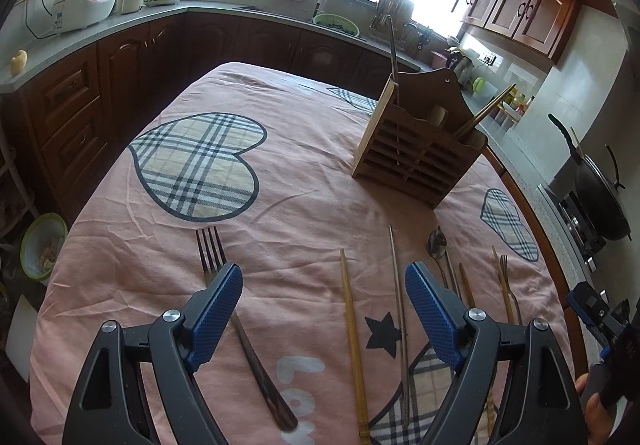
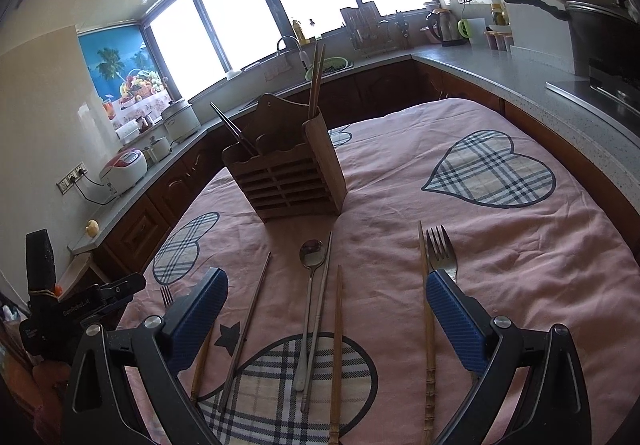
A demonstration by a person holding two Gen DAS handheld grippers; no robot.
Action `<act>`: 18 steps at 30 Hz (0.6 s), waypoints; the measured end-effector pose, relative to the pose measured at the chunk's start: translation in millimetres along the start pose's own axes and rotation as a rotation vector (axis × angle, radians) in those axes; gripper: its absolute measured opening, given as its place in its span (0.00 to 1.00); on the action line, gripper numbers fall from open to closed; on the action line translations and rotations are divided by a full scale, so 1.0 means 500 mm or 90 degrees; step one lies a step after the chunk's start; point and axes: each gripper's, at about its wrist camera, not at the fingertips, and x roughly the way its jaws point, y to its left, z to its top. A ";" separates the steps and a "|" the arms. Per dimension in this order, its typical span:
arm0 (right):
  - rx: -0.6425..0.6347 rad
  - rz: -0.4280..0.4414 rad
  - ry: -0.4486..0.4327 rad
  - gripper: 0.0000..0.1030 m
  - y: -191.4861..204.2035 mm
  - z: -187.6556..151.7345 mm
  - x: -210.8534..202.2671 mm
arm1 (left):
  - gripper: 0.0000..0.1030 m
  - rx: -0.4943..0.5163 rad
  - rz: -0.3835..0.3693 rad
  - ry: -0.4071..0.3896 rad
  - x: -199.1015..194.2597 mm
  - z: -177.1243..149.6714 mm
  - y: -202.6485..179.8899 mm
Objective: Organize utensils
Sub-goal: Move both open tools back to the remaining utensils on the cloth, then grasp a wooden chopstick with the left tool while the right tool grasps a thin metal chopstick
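Cutlery lies in a loose row on a desk under a pink cloth (image 1: 320, 173) printed with plaid hearts. In the left wrist view the left tool (image 1: 324, 287) hangs above the near edge with its jaws spread wide and nothing between them. A dark-handled fork (image 1: 240, 325) lies under its left finger, tines pointing away. Between the fingers lie a wooden chopstick (image 1: 352, 341) and a thin metal chopstick (image 1: 400, 317), side by side but apart. To the right of the right finger are a spoon (image 1: 437, 243) and a second fork (image 1: 506, 277), with more sticks partly hidden by the tool. A wooden holder (image 1: 416, 153) stands upright further back on the cloth, holding a pair of chopsticks (image 1: 486, 113) that lean out to the right.

In the right wrist view the right tool (image 2: 327, 295) is likewise spread wide and empty, low over the cloth (image 2: 500, 269). Between its fingers lie a dark chopstick (image 2: 250, 317), the spoon (image 2: 310, 285) with a metal chopstick touching its side, and a wooden chopstick (image 2: 338, 345). A carved wooden chopstick (image 2: 427, 325) and a fork (image 2: 441, 251) lie just beside the right finger. The holder (image 2: 286, 173) stands beyond the row, with chopsticks rising from its right compartment and dark ones from its left. The other tool (image 2: 116, 289) shows at the left edge.
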 end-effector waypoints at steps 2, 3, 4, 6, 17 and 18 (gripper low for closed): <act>-0.002 -0.002 0.003 0.97 0.000 -0.001 0.003 | 0.81 0.003 0.002 0.005 0.005 0.000 -0.001; -0.002 -0.003 0.005 0.97 0.001 -0.001 0.007 | 0.81 0.005 0.004 0.007 0.009 0.001 -0.002; -0.003 -0.004 0.006 0.97 0.001 -0.001 0.009 | 0.81 0.007 0.005 0.010 0.013 0.001 -0.004; -0.008 -0.007 0.011 0.97 0.002 -0.003 0.016 | 0.81 0.008 0.008 0.016 0.020 0.002 -0.007; -0.029 -0.014 0.055 0.93 0.008 -0.006 0.074 | 0.81 0.025 0.021 0.055 0.074 0.008 -0.020; -0.030 -0.014 0.058 0.90 0.009 -0.006 0.079 | 0.80 0.027 0.020 0.060 0.080 0.008 -0.021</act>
